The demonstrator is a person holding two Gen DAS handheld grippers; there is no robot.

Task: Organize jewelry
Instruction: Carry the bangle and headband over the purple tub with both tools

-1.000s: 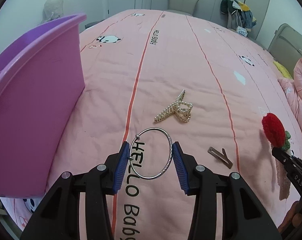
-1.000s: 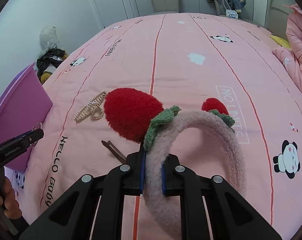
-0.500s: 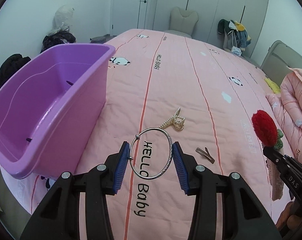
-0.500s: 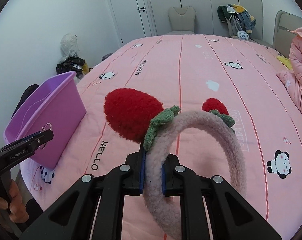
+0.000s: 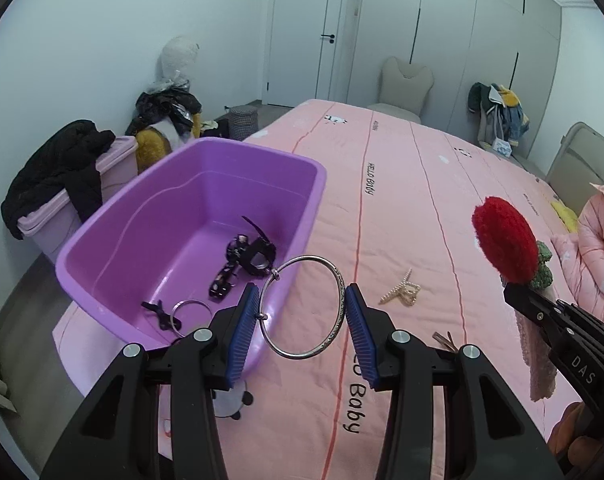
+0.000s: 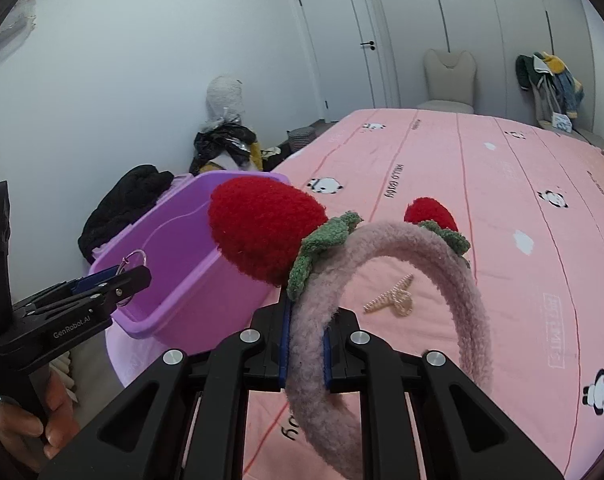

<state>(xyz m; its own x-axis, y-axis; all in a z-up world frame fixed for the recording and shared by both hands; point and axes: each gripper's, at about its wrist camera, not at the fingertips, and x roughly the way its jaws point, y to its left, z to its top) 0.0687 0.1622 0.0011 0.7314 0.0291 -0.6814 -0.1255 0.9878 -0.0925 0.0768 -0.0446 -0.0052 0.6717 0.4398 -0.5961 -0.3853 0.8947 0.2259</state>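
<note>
1. A silver bangle (image 5: 302, 307) is held across its width between the blue pads of the left tool (image 5: 302, 316), the jaws standing part-way apart on it; the ring is seen nearly face-on, with its small clasp by the left pad.
2. The purple tub (image 5: 102, 240) is taken as the landmark. The bangle is seen over the tub's near right corner, above the rim, so the tub's open floor lies ahead and to the left of the left tool.
3. A fluffy pink headband (image 6: 322, 340) with red strawberry ears is clamped in the narrowly closed right tool (image 6: 305, 354), its arch running away from the jaws. It is well right of the tub, above the bed (image 5: 402, 200).
4. The left tool is judged the nearer to the tub.
5. A pearl hair claw (image 5: 402, 294) and a flat clip (image 5: 442, 338) are left lying on the bed, right of the tub.
6. Inside the tub, dark accessories (image 5: 242, 260) and another ring (image 5: 188, 312) are seen.
</note>
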